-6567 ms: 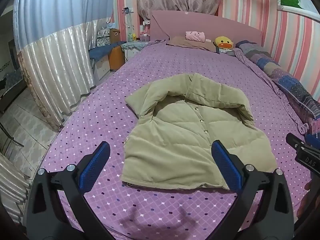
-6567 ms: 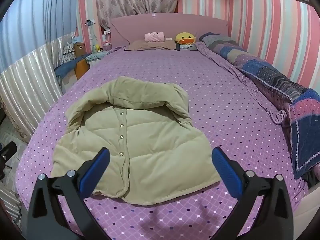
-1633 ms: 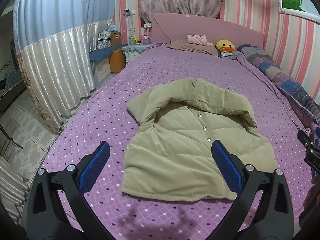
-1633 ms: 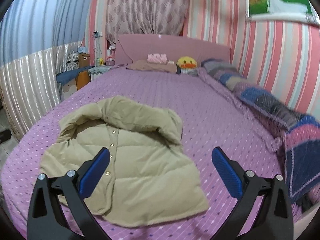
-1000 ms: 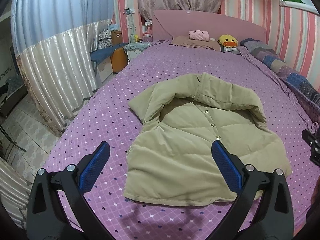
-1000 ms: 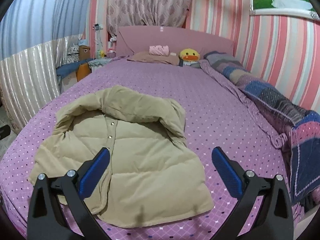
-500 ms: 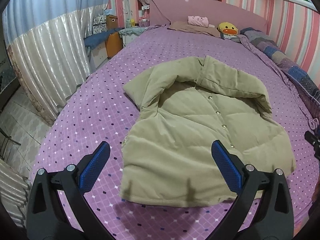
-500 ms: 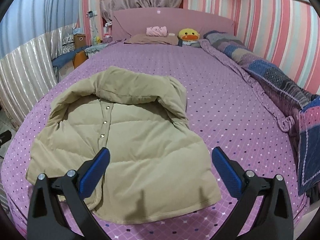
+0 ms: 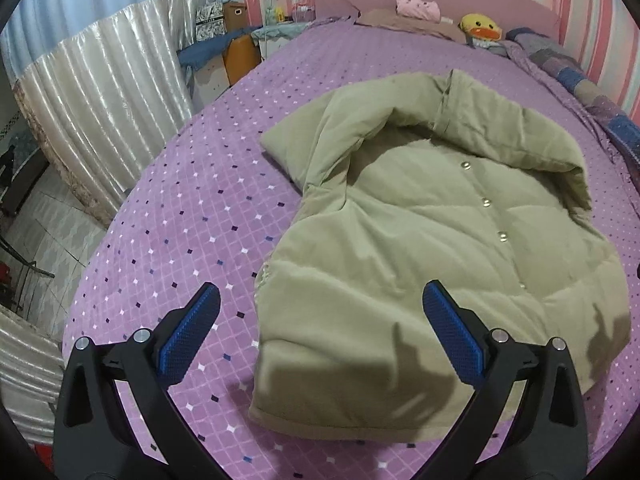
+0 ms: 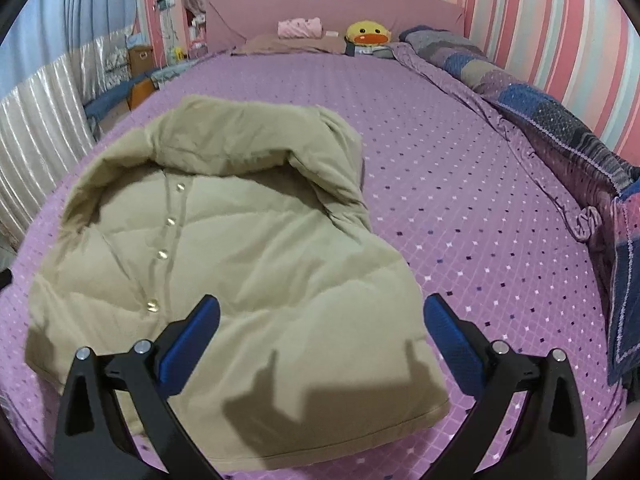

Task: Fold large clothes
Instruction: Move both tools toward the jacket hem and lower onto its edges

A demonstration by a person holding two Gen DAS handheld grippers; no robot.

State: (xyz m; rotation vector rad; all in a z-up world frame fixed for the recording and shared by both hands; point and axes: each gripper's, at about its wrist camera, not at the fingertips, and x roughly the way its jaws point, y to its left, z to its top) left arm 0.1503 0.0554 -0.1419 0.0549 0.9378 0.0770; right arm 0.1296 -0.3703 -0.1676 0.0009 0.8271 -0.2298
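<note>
A padded khaki jacket with a row of snap buttons (image 9: 432, 240) is lying front-up on the purple diamond-dotted bedspread (image 9: 192, 216), near the foot edge of the bed. Its sleeves are not showing and appear tucked away, and its collar or hood is standing up in a thick roll at the far end, so the side folds look done while the lengthwise fold is probably what is left; the body is lying at full length.

The left gripper (image 9: 316, 316) is hovering with its blue-padded fingers spread wide over the jacket's near left hem corner, holding nothing. The right gripper (image 10: 322, 318) is hanging likewise, spread wide and empty, above the near right part of the hem. Both are casting shadows on the fabric just below them, which suggests they are close to the hem, though not touching it.

Further off, a pink folded cloth (image 10: 300, 27) and a yellow duck plush (image 10: 368, 34) are sitting by the pink headboard (image 10: 336, 4), well apart from the jacket. A patchwork quilt in blue and purple (image 10: 560, 120) is bunching along the bed's right side, near but not on the jacket. Nothing is lying between the grippers and the hem.
</note>
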